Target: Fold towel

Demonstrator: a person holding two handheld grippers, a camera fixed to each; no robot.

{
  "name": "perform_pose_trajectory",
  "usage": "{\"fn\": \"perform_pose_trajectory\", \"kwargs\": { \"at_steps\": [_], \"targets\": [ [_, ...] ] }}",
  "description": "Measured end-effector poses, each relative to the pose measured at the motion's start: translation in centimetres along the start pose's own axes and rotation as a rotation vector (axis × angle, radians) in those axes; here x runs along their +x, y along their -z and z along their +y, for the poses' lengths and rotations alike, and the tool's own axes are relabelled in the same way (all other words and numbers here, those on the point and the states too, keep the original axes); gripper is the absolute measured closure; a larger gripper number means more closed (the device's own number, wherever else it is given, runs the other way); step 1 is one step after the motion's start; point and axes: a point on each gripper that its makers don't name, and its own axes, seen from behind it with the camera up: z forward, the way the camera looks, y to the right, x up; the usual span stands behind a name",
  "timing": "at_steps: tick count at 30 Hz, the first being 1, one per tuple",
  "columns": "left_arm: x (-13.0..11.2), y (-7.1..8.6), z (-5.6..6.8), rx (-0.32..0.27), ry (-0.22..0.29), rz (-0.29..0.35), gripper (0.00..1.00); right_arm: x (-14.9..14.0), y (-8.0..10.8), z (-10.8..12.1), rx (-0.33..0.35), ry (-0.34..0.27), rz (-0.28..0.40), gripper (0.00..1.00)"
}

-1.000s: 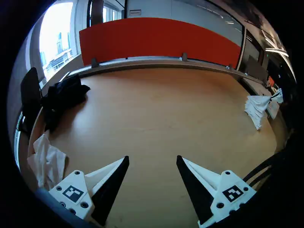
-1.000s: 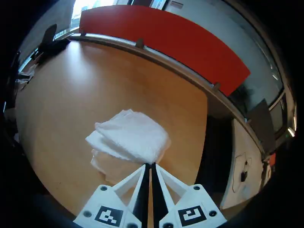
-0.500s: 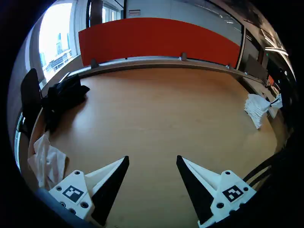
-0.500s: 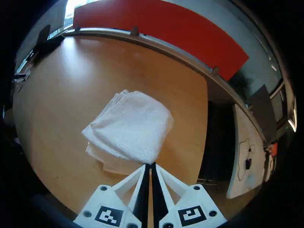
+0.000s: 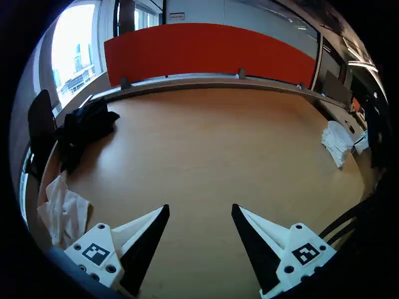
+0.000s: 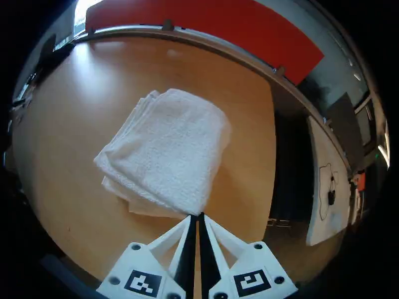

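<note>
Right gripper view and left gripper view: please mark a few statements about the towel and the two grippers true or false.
1. The right gripper is closed on a corner of the folded towel. True.
2. The towel lies spread out in a single layer. False: it is folded into several layers.
3. The left gripper grips a cloth. False: its fingers stand open over the bare wooden table.
4. A red panel runs along the table's far edge. True.
</note>
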Motion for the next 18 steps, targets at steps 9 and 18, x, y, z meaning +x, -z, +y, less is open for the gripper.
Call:
{"fn": "perform_pose_trajectory", "kwargs": {
  "at_steps": [9,18],
  "targets": [
    [-0.1,0.3,-0.2,0.005,0.000,0.000,0.08,-1.1,-1.2,-0.7,-0.005,-0.006,-0.030,0.96],
    [-0.3,0.4,-0.4,0.007,0.004,-0.001,0.08,-1.0,-1.2,-0.7,-0.013,-0.011,-0.023,0.95]
  ]
}}
